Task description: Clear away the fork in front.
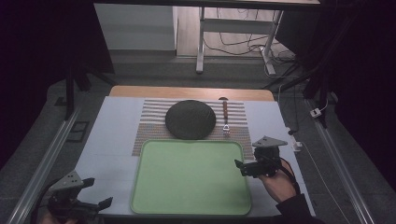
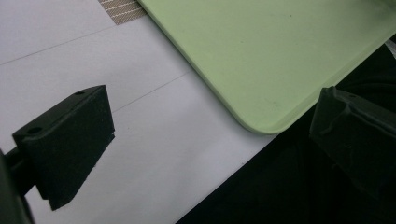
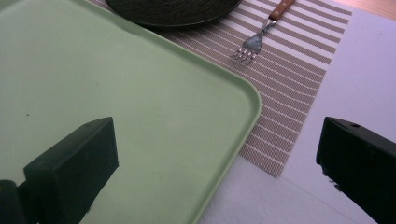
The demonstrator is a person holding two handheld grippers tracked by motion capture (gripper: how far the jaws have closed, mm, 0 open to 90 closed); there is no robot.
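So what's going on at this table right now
A person holds a two-jaw claw in each hand at a table set with a green tray, a dark round plate and a fork on a striped placemat. Both claws are open and hold nothing. The right claw hovers at the tray's right edge, one jaw over the tray and the other past its rim. The left claw sits low near the tray's near left corner. The tray is bare; plate and fork lie untouched.

High view dim, with dark, underexposed edges. Gripper views brighter; near jaws soft-focused; shadows faint, no glare.
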